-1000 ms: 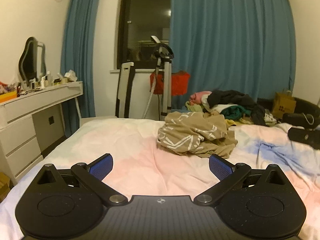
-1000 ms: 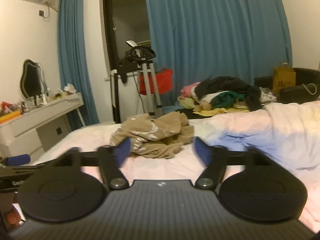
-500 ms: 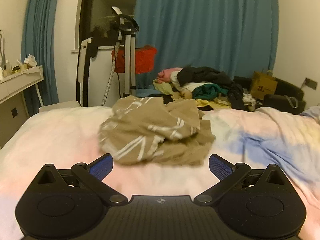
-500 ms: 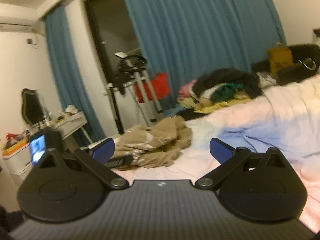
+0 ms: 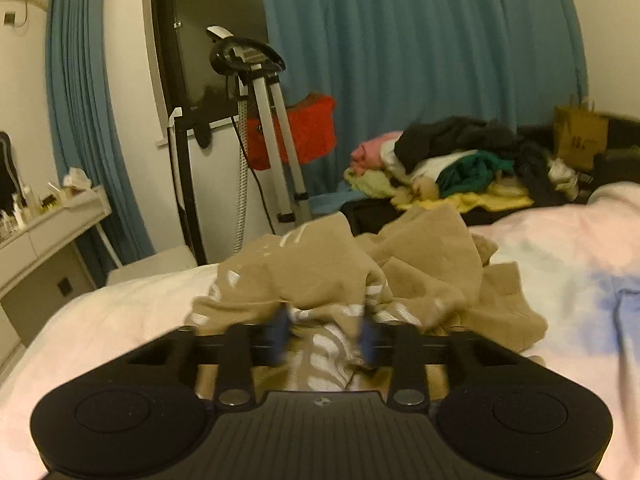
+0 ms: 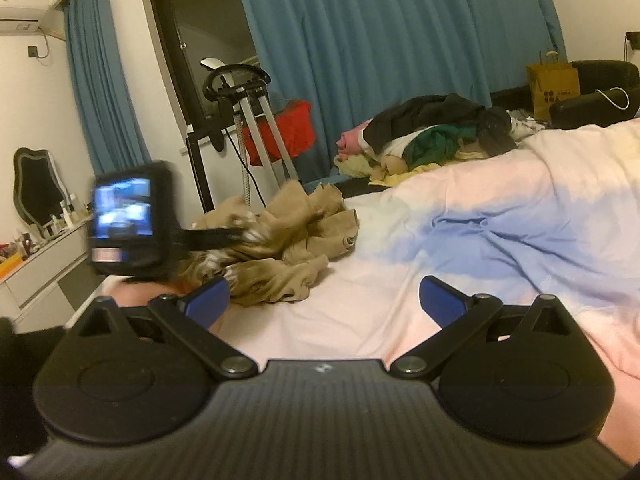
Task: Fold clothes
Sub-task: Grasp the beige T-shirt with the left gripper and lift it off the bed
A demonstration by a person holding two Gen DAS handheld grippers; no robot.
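Item: left gripper [image 5: 324, 334], nearest the tan garment [image 5: 360, 276]; blue pads drawn partway together and blurred, cloth lying between them at the garment's near edge; whether they have yet pinched it cannot be told. Item: right gripper [image 6: 324, 300], jaws spread wide, holding nothing, set well back from the garment, which lies ahead of it and to its left. Item: tan garment, white-printed, crumpled in a heap with no readable long axis, on the bed [image 6: 400, 280] near its far left edge. Judgement: the left gripper is the nearer and takes first hold; the right must travel forward and leftward to reach a second edge. Beyond the garment: mixed clothes pile [image 6: 432, 132]; blue curtain [image 6: 400, 40] behind.
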